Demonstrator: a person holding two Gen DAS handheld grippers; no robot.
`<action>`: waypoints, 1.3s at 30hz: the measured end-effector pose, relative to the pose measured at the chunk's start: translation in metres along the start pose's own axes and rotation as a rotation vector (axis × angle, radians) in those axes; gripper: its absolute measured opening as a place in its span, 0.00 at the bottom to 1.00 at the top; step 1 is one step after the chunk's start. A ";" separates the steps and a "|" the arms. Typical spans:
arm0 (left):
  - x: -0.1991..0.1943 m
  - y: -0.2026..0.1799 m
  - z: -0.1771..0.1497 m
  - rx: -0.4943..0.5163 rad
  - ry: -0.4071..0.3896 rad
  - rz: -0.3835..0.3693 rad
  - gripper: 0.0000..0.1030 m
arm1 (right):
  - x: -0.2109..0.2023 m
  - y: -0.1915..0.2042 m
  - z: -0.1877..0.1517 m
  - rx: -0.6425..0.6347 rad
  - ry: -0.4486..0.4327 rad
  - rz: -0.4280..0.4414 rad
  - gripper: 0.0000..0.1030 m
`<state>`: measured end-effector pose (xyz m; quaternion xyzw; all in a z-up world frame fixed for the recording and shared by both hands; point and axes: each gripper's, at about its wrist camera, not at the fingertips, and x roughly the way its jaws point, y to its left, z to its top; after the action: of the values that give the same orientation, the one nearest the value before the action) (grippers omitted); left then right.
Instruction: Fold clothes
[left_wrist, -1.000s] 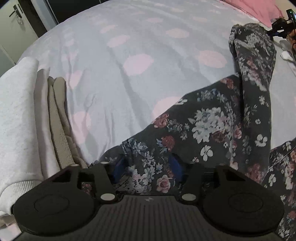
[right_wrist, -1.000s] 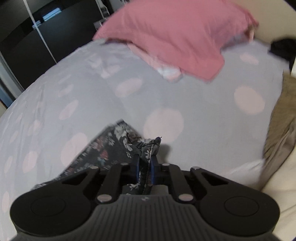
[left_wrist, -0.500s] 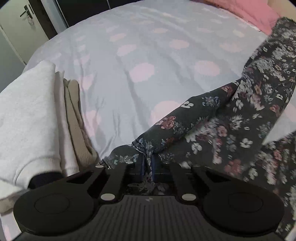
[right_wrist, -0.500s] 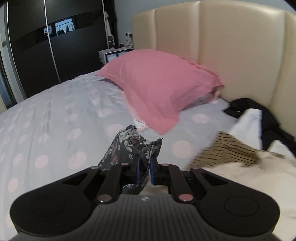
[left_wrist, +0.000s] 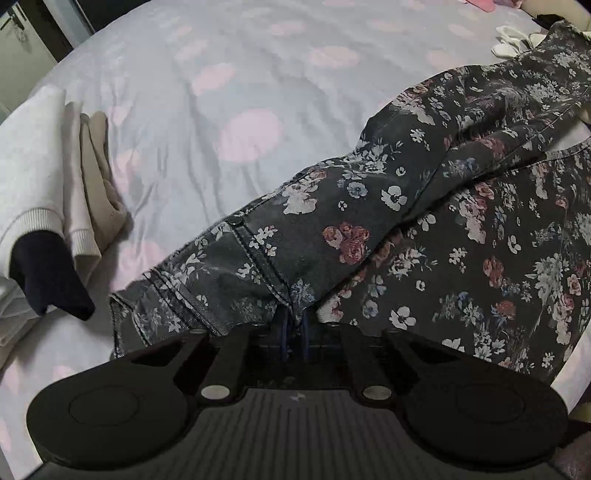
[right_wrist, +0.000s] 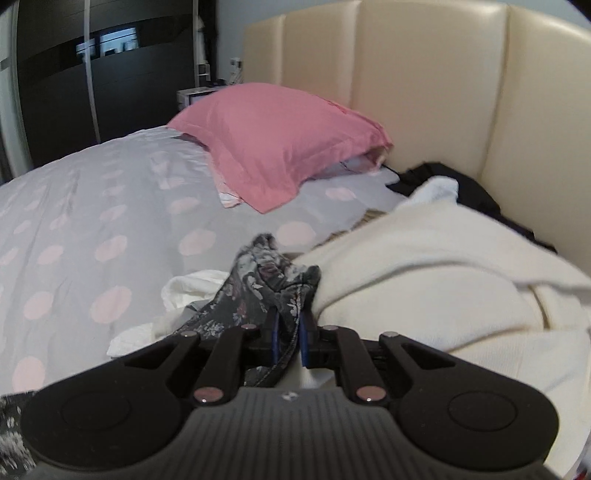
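A: Largest first. What is seen?

B: Bed sheet (left_wrist: 240, 96), grey with pink dots, fills the left wrist view. A cream padded headboard (right_wrist: 424, 92) is seen at the far right in the right wrist view, with a pink pillow (right_wrist: 273, 147) lying against it on the far side of the bed.

A: Task item?

B: Dark floral trousers (left_wrist: 424, 221) are spread across the right half of the left view, draped from far right to near centre. A waistband end with a rivet is seen near the centre.

A: Other laundry?

B: A folded stack of pale clothes (left_wrist: 44, 177) is placed at the left edge, with a dark navy sleeve (left_wrist: 48, 277) hanging from it. In the right view a cream knit garment (right_wrist: 443, 277) is piled at the right, just beside the trousers.

A: Grippers?

B: Left gripper (left_wrist: 293, 328): jaws nearly closed, a seam of the trousers is pinched between the blue pads. Right gripper (right_wrist: 288, 338): jaws narrowed, a bunched hem of the same trousers (right_wrist: 266, 280) is clamped between them.
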<state>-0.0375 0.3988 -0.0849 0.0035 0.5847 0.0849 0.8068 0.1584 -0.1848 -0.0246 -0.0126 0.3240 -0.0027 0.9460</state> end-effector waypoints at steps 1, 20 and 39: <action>-0.003 0.004 0.000 -0.023 -0.006 -0.014 0.11 | 0.000 0.000 -0.002 0.003 0.002 0.001 0.12; -0.023 0.103 0.059 -0.350 -0.054 0.074 0.52 | 0.003 -0.008 -0.002 0.060 0.011 0.041 0.12; 0.060 0.122 0.048 -0.512 0.116 0.097 0.42 | 0.011 -0.005 -0.002 0.039 0.013 0.045 0.12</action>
<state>0.0094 0.5324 -0.1137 -0.1772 0.5887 0.2687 0.7415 0.1656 -0.1902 -0.0325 0.0134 0.3304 0.0124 0.9437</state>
